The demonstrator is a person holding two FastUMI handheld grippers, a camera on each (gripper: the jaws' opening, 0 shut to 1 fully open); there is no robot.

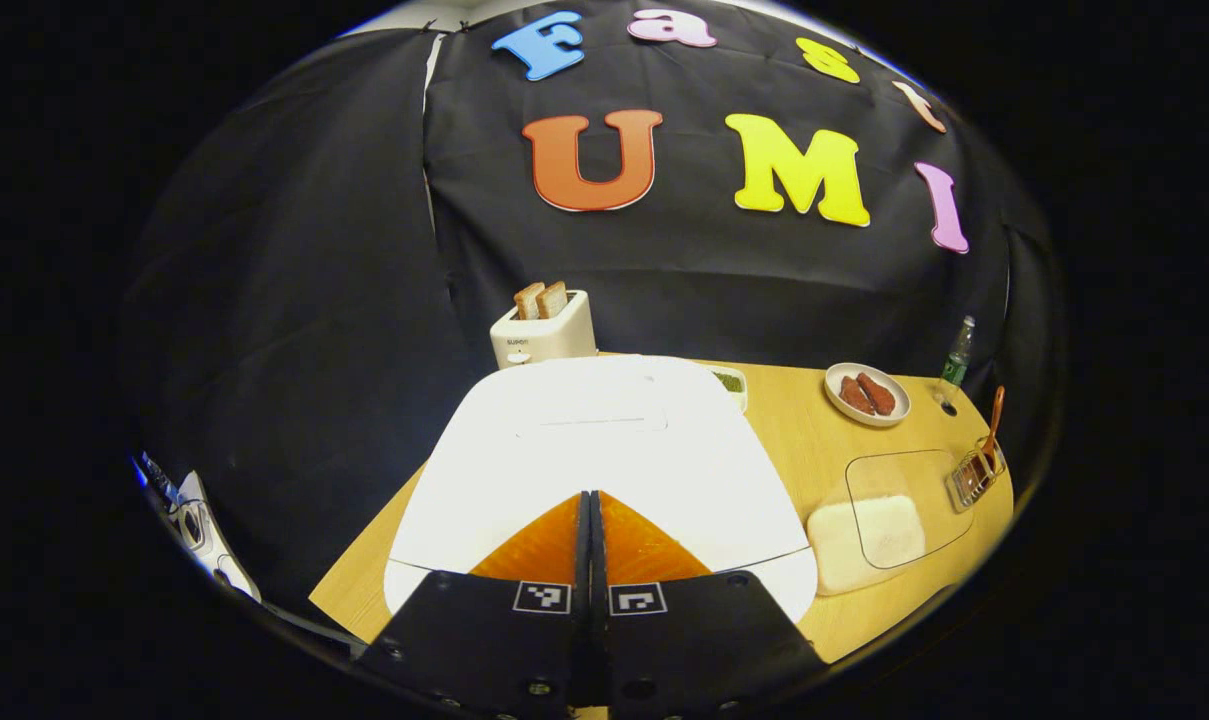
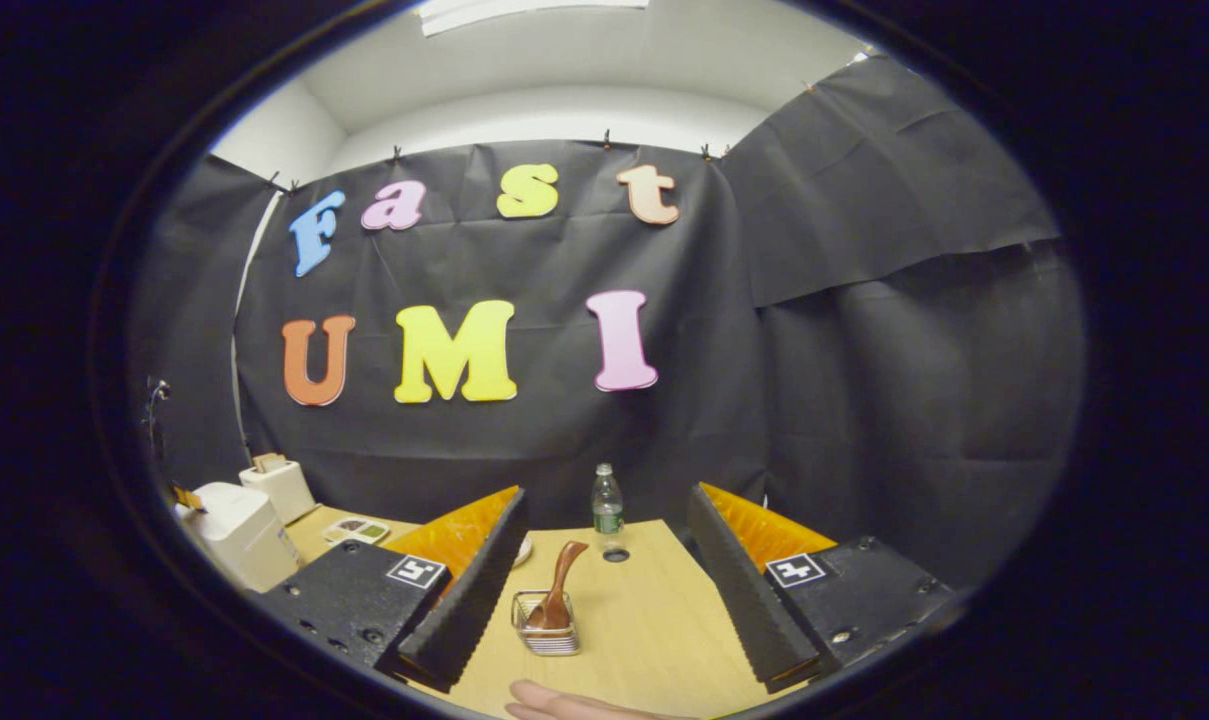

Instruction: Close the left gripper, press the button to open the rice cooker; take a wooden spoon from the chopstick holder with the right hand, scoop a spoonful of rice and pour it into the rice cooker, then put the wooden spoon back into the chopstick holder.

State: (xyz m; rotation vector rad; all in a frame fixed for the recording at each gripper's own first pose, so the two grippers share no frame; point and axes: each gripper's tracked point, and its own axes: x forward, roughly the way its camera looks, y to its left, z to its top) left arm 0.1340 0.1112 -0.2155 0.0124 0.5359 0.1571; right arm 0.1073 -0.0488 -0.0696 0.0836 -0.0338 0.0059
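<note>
- Left gripper view: the left tool (image 1: 591, 500) has its two fingers pressed together with nothing between them, the joined tips lying over the near half of the white lid of the rice cooker (image 1: 604, 450).
- The rice cooker sits straight ahead of this tool, at 12 o'clock; whether the tips touch the lid, and where the release button lies, cannot be told, as the fingers cover that zone.
- Judgement: the coming move is a press, and it turns on the closed tips being straight over the button on the lid's near edge. The left tool is plainly the nearer one to the cooker.
- Right gripper view: the right tool (image 2: 604, 560) is spread wide and holds nothing.
- The wooden spoon (image 2: 560, 588) stands in the wire chopstick holder (image 2: 546, 622) on the surface (image 2: 654, 620), between the spread fingers and slightly toward the left one, roughly at 12 o'clock from the tool.
- The spoon's long axis runs nearly upright, its top leaning toward 1 o'clock.
- From the left tool, the chopstick holder lies well apart at about 2 o'clock, near the surface's far right edge, so the spoon belongs to the right tool.
- A shallow tray of rice (image 1: 864, 528) rests on the surface just beside the cooker's right flank, under a clear sheet.
</note>
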